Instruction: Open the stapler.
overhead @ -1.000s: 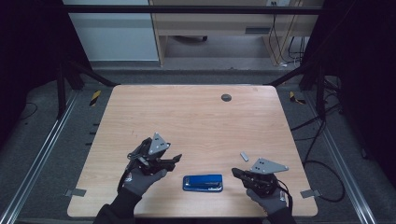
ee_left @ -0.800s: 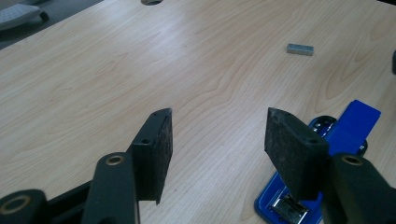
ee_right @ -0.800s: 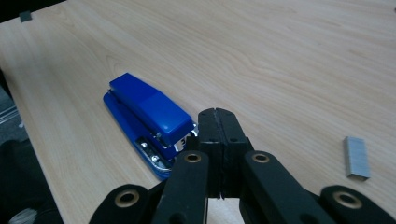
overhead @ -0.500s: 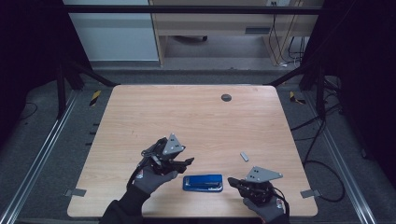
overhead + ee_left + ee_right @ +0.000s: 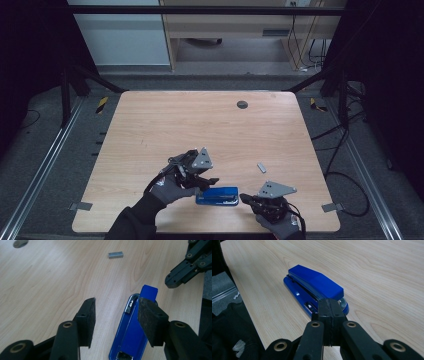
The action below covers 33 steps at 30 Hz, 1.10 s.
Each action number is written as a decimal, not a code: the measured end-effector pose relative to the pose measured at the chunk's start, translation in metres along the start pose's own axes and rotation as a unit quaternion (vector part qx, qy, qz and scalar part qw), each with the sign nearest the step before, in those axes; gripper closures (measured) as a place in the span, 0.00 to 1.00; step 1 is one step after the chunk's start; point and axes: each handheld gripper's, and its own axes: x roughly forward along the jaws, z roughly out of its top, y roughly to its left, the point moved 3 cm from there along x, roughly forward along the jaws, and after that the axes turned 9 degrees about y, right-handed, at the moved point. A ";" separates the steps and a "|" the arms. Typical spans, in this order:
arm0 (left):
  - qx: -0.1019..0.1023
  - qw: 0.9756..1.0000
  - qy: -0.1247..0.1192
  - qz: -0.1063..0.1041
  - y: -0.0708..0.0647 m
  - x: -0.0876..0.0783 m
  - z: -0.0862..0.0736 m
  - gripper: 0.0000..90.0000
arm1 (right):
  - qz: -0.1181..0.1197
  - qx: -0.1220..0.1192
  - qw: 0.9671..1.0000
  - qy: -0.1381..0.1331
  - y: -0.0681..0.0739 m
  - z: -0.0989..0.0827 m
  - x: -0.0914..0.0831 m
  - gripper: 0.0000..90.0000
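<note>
Moving in closer than before: left gripper (image 5: 212, 181), jaws wide open, now hanging over the left end of the blue stapler (image 5: 217, 196). Lying flat near the table's (image 5: 150, 130) front edge. Right gripper (image 5: 244, 198), jaws pressed together, just beside its right end.

A stapler (image 5: 217, 196) lies on the table (image 5: 200, 125) near its front edge. The left gripper (image 5: 210, 181) sits just left of it, the right gripper (image 5: 245, 198) at its right end. A staple strip (image 5: 261, 167) lies farther right; a hole (image 5: 242, 104) sits far back.
</note>
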 end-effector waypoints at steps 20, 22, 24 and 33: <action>0.084 0.993 0.070 -0.044 -0.021 0.032 0.018 0.58 | 0.003 -0.006 1.000 0.029 0.002 -0.003 0.016 1.00; 0.089 0.992 0.076 -0.045 -0.023 0.037 0.019 0.58 | 0.001 -0.006 1.000 0.031 0.002 -0.004 0.017 1.00; 0.095 0.991 0.084 -0.047 -0.024 0.041 0.019 0.59 | 0.001 -0.008 0.999 0.032 0.002 -0.004 0.018 1.00; 0.110 0.986 0.114 -0.055 -0.026 0.055 0.016 0.60 | -0.002 -0.013 0.999 0.043 0.004 -0.005 0.023 1.00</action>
